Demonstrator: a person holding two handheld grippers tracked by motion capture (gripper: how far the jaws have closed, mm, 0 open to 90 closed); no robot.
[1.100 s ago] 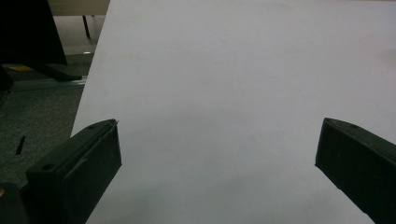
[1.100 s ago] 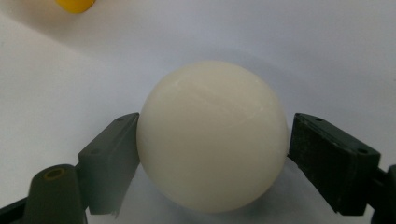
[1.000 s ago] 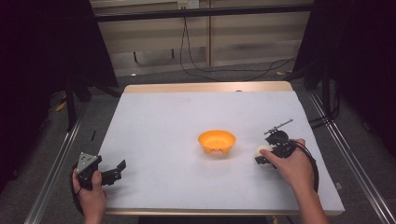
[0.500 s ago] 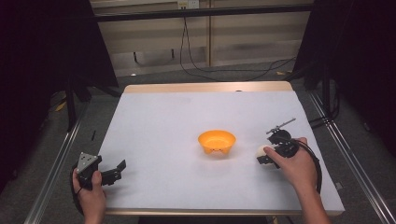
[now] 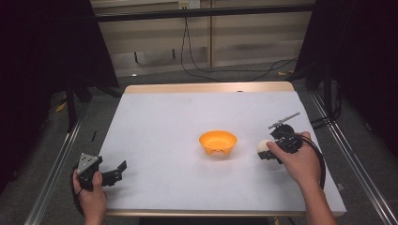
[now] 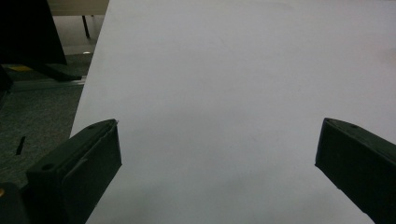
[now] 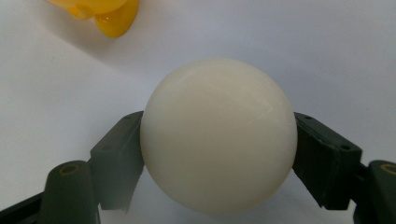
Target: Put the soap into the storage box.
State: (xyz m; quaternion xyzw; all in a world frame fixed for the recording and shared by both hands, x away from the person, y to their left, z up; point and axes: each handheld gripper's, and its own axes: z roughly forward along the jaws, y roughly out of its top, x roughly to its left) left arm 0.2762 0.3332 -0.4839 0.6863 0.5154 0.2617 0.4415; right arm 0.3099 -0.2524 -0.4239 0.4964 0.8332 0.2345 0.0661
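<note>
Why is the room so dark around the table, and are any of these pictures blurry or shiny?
High view: light falls on the white table, the surroundings stay black; the orange bowl is sharp. Right gripper view: the ball in the right claw shows soft glare and the bowl edge is blurred. Left gripper view: dim, with a faint shadow between the open left claw.

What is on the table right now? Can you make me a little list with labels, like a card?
held thing: white ball, clamped between the jaws of the right gripper
bowl: orange bowl, upright near the middle of the table, nothing visible inside
ball and bowl: apart, ball to the bowl's right in the high view
left gripper: jaws wide open, holding nothing, at the table's near left corner
table: white top, pale wooden far edge
</note>
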